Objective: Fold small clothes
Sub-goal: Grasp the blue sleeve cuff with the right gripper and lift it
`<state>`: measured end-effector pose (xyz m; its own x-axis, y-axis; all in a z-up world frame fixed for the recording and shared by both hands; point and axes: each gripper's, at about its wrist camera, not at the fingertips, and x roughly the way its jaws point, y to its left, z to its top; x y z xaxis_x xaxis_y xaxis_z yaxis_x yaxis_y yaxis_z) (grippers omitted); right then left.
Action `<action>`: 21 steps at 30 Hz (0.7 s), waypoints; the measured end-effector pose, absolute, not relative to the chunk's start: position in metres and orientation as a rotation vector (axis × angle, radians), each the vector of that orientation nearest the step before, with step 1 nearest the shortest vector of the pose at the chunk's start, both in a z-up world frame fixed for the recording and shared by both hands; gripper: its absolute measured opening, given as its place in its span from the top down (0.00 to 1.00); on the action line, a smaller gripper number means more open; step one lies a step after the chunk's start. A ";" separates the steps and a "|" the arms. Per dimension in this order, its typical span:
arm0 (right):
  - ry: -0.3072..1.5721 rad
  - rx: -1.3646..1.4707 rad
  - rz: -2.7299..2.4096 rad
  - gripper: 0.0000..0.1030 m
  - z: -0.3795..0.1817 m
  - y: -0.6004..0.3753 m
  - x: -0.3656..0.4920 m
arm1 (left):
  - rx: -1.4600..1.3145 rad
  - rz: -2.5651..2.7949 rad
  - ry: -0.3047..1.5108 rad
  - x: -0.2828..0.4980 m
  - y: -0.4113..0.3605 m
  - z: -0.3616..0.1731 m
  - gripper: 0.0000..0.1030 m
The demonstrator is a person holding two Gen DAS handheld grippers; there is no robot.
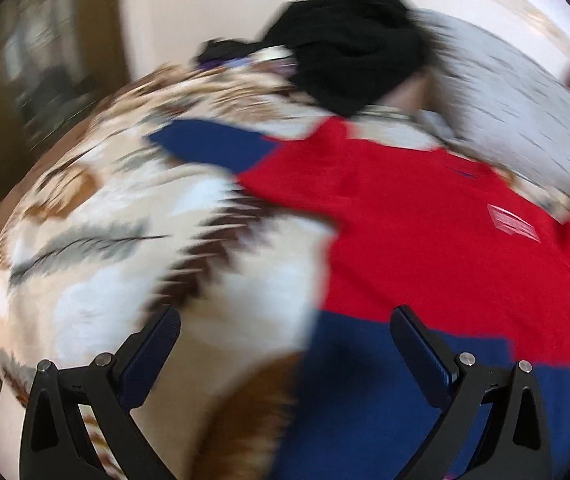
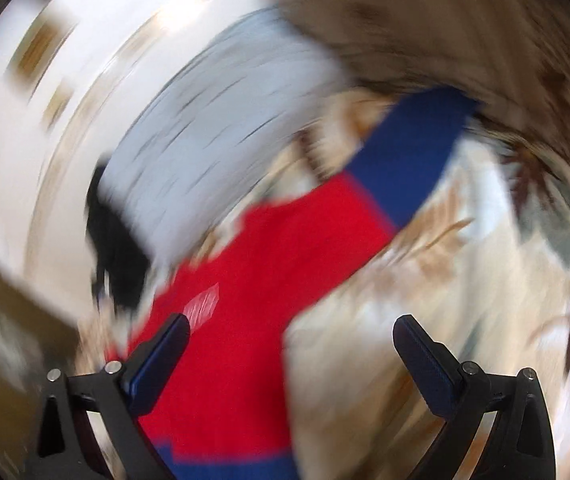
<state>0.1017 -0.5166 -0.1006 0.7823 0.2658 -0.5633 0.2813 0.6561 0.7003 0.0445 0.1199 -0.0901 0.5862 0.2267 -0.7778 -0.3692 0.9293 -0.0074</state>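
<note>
We hold both tools above a bed, and both pictures are smeared by motion blur. In the left wrist view our left gripper (image 1: 285,334) has its fingers spread wide with nothing between them; the right gripper (image 2: 291,340) is likewise spread and empty.

The red shirt (image 1: 425,232) with blue sleeves lies flat across the centre and right of the left view, its blue hem band reaching down between our left fingers at the lower middle. One blue sleeve points toward the upper left. In the right view the shirt (image 2: 269,248) runs diagonally from the bottom centre to the upper right, its edge passing just beside our left-hand finger.

A black garment (image 1: 349,52) is bunched at the top centre, touching a grey folded cloth (image 1: 517,112) at upper right.

The leaf-patterned bedspread (image 1: 97,216) fills the left half, open cloth. A pale wall (image 1: 189,12) stands beyond it.
</note>
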 end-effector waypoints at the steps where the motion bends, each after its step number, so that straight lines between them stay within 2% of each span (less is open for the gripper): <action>1: 0.696 0.922 -0.021 0.06 -0.107 -0.533 0.111 | -0.194 0.387 0.885 0.047 0.134 -0.095 0.00; 4: 0.712 0.986 -0.070 0.19 -0.124 -0.569 0.146 | -0.209 0.472 0.899 0.053 0.165 -0.110 0.00; 9: 0.732 0.999 -0.189 0.20 -0.147 -0.607 0.190 | -0.188 0.531 0.943 0.058 0.189 -0.140 0.00; 11: 0.728 0.960 -0.211 0.31 -0.150 -0.614 0.199 | -0.212 0.523 0.930 0.057 0.193 -0.145 0.00; 12: 0.745 0.921 -0.232 0.46 -0.149 -0.615 0.207 | -0.214 0.527 0.925 0.056 0.192 -0.145 0.00; 13: 0.768 0.892 -0.248 0.71 -0.150 -0.615 0.212 | -0.211 0.528 0.926 0.057 0.192 -0.145 0.00; 15: 0.834 0.840 -0.285 0.92 -0.148 -0.616 0.225 | -0.208 0.526 0.917 0.055 0.192 -0.146 0.00; 17: 0.798 0.765 -0.289 0.93 -0.124 -0.606 0.229 | -0.216 0.522 0.913 0.052 0.191 -0.145 0.00; 21: 0.612 0.536 -0.094 0.93 -0.026 -0.519 0.226 | -0.215 0.526 0.904 0.054 0.190 -0.146 0.00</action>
